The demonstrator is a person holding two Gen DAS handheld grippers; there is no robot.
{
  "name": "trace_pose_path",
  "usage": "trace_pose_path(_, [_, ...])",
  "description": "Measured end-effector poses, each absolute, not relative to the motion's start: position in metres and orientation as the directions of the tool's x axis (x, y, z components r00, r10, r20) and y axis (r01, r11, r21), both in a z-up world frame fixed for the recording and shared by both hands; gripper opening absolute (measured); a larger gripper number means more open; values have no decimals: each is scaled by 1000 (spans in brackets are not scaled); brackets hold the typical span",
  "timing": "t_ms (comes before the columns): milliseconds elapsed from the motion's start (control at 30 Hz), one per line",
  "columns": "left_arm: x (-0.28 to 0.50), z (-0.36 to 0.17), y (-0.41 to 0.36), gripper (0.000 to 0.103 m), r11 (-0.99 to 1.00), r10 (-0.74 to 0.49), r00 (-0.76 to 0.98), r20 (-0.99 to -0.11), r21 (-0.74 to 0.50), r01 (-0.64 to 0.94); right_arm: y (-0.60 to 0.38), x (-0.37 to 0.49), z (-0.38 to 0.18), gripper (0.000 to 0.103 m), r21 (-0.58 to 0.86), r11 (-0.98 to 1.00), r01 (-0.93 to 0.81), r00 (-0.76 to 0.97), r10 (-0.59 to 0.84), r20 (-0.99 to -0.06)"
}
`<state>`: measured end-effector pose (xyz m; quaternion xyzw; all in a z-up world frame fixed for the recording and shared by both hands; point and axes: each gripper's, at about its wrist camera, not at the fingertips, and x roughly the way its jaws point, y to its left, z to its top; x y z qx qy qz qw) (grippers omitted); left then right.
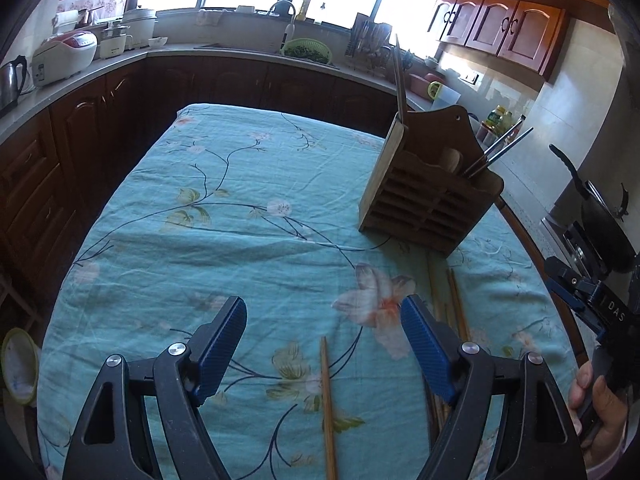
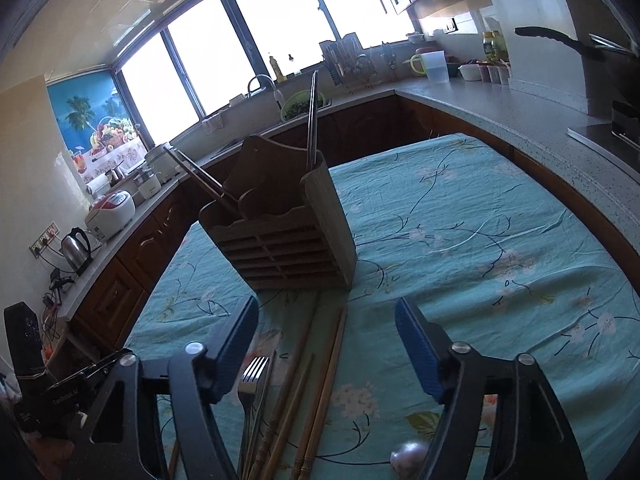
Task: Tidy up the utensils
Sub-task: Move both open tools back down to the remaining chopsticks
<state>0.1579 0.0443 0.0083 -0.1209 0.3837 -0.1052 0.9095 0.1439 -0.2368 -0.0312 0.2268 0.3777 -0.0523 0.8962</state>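
The left gripper (image 1: 323, 322) hangs with jaws apart over a single chopstick (image 1: 328, 404) on the floral cloth (image 1: 240, 208); the wooden holder (image 1: 432, 184) stands beyond.

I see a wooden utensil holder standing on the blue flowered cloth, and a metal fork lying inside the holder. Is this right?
Not quite. In the right wrist view the metal fork lies on the blue flowered cloth, beside wooden chopsticks, in front of the wooden utensil holder, not inside it.
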Motion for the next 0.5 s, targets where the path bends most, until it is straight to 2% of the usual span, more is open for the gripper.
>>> trace_pose_path(100, [159,0,39,78,950,-290,660,-693,-292,110,-221,151,-45,39,367,900,234,668,126,-734])
trace_pose_path(200, [161,-8,33,76,955,-284,636,-718,-268,124,-206,157,-59,32,367,907,207,628,165,-761])
trace_pose_path(367, [167,-26,26,58,956,-291,576,-764,-258,142,-188,165,-81,22,363,914,181,558,209,-803])
trace_pose_path(500, [173,-35,22,55,955,-295,550,-781,-259,145,-181,171,-100,16,358,916,182,501,227,-835])
